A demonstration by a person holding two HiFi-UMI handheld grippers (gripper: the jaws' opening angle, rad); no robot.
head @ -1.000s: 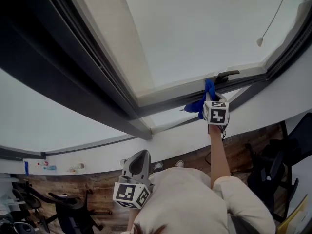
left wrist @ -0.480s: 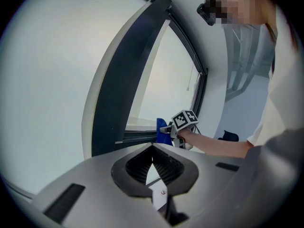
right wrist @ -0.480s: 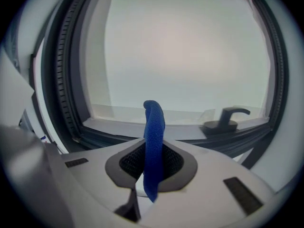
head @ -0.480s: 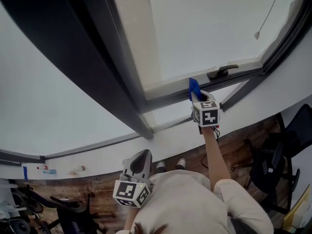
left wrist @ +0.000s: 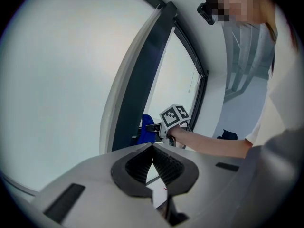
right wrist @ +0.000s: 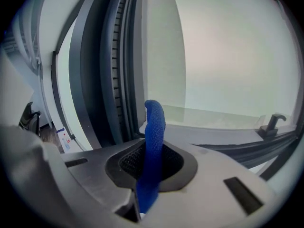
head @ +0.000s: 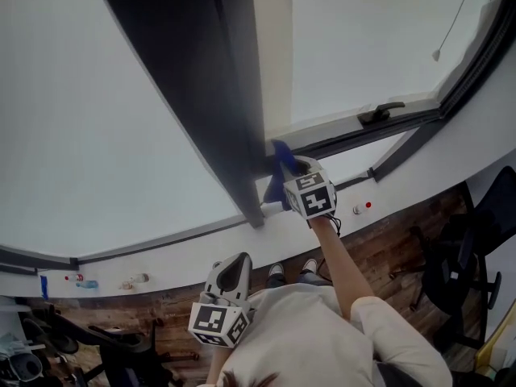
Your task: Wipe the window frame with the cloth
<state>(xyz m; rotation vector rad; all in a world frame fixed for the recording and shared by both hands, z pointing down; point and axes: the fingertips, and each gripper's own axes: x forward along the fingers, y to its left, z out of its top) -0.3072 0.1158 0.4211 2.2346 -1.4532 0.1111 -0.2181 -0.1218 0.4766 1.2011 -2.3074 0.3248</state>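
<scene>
**Entry: cloth at the frame corner, with hazards**

Left tongs (left wrist: 153, 156): shut, empty, low by the body.
Right tongs (right wrist: 152, 167): clamped on the blue cloth (right wrist: 154, 127) (a thin strip only), its tip at the window frame (right wrist: 124, 80) corner.
Hazards: rubbing may pull the strip loose; bare jaws may scrape the frame; the handle (right wrist: 271, 123) beyond may snag the cloth.

**Matt frame, knitted cloth**

The cloth (right wrist: 154, 127) is blue fabric with a fine, rough knit. The window frame (head: 226, 95) looks like dark matt metal, and its glass (head: 97, 119) is smooth and pale. The right gripper (right wrist: 152, 163) and left gripper (left wrist: 153, 161) have smooth matt grey plastic shells and ribbed black pads (right wrist: 131, 163). The floor (head: 395, 244) is brown wood planks.
</scene>
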